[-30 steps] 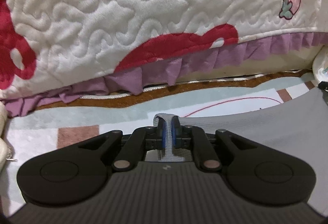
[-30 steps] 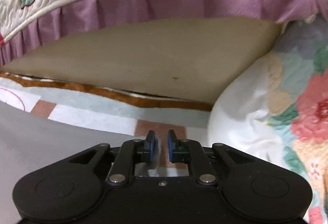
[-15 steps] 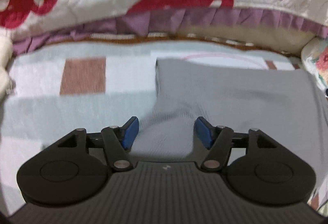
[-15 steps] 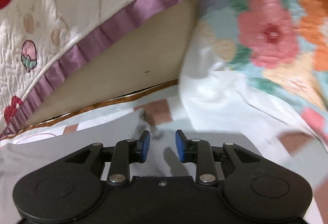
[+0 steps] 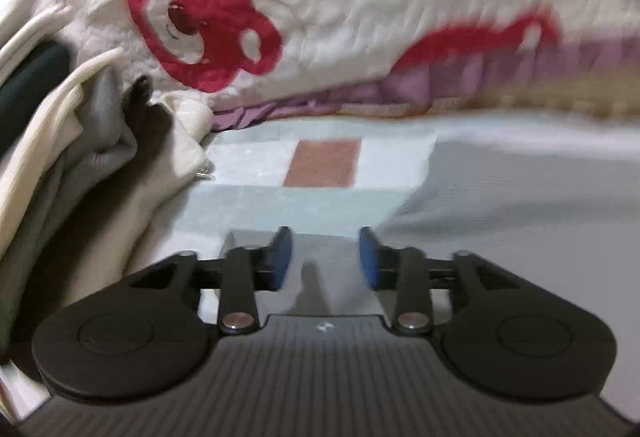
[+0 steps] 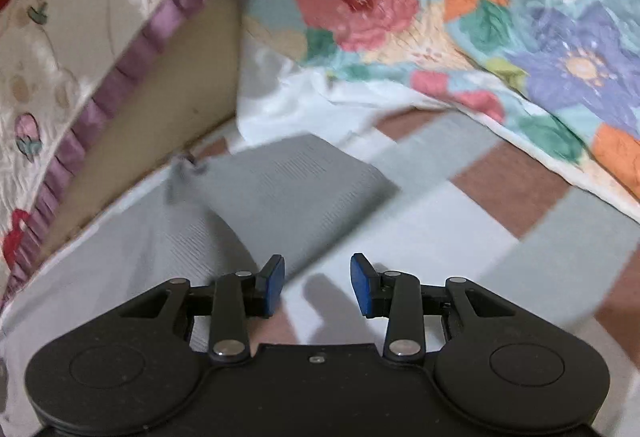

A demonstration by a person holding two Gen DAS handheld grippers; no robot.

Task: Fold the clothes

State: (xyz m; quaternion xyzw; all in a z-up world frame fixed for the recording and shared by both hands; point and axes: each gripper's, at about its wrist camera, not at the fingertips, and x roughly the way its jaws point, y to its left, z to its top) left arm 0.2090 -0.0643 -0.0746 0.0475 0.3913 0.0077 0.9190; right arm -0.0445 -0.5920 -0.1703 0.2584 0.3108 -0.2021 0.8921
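The grey garment (image 6: 288, 193) lay flat on the checked bedspread (image 6: 440, 221), spread across the bed below the quilt with the red bear print (image 5: 320, 17). In the right wrist view its folded end reached up and to the left of the right gripper (image 6: 317, 285), with the near edge running slantwise under the left finger; the gap itself showed only bedspread. That gripper's jaws were opening, roughly half apart, and nothing was between the pads. In the left wrist view the same cloth (image 5: 520, 205) stretched off to the right of the left gripper (image 5: 325, 257), whose jaws were also opening with nothing pressed between them; a pale strip under the gap may have been the garment's corner, though blur made that hard to settle. A heap of unfolded clothes (image 5: 80, 165) sat to the left. Judging by this, the garment's long axis ran between the two hands, and the right hand looked the nearer to a free edge.
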